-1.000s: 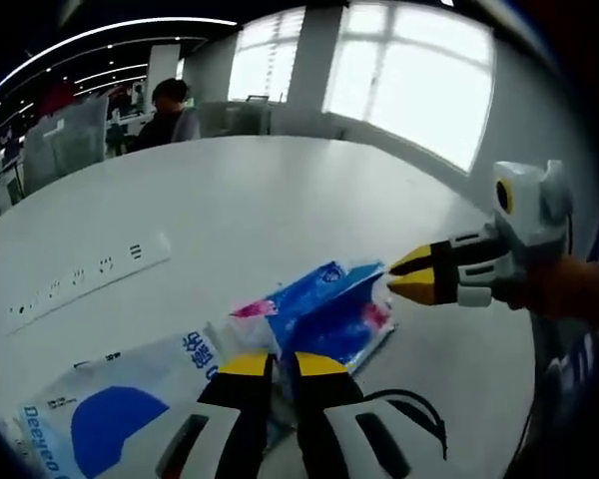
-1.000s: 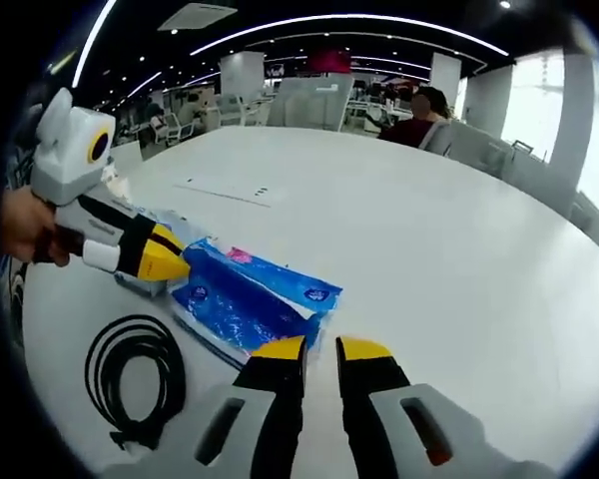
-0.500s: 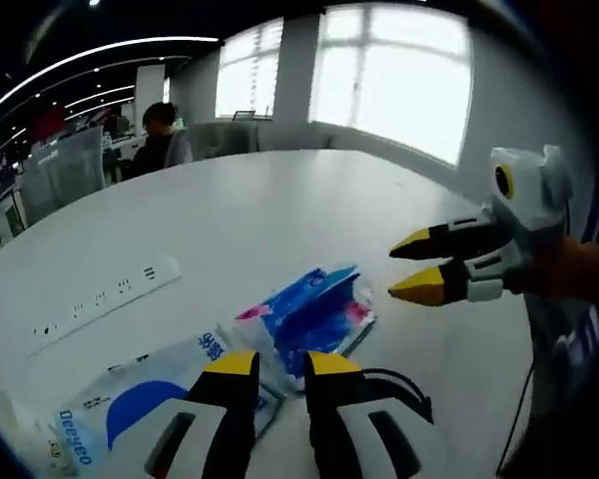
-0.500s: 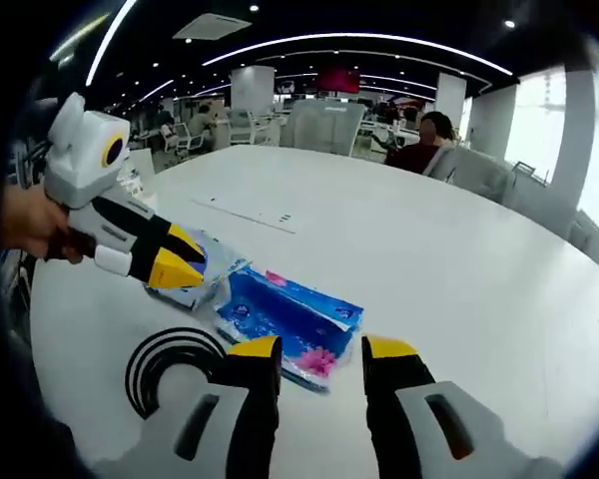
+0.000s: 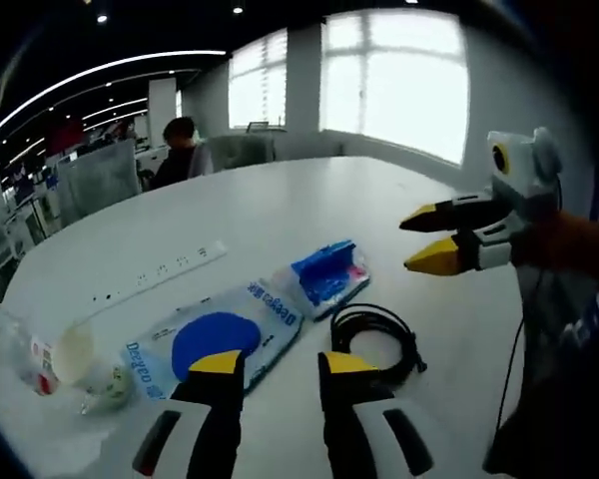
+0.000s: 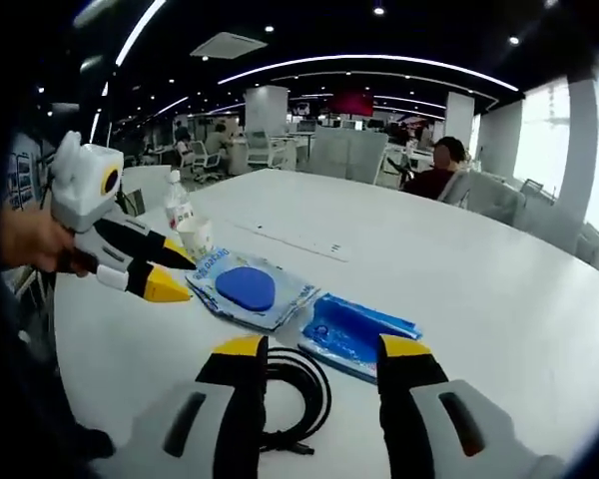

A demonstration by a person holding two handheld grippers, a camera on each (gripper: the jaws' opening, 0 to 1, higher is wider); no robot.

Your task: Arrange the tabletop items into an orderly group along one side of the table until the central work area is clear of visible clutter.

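Both grippers, left [image 5: 273, 361] and right [image 6: 319, 346], hover with jaws apart; cable [image 6: 298, 395] at 6 o'clock on the counter [image 6: 479, 289].

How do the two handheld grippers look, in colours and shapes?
Both look the same. The left gripper has two jaws with yellow tips over black, on pale grey bases with dark slots. The right gripper matches it. Seen from the side, each has tapering, beak-like jaws and a white body, held in a hand.
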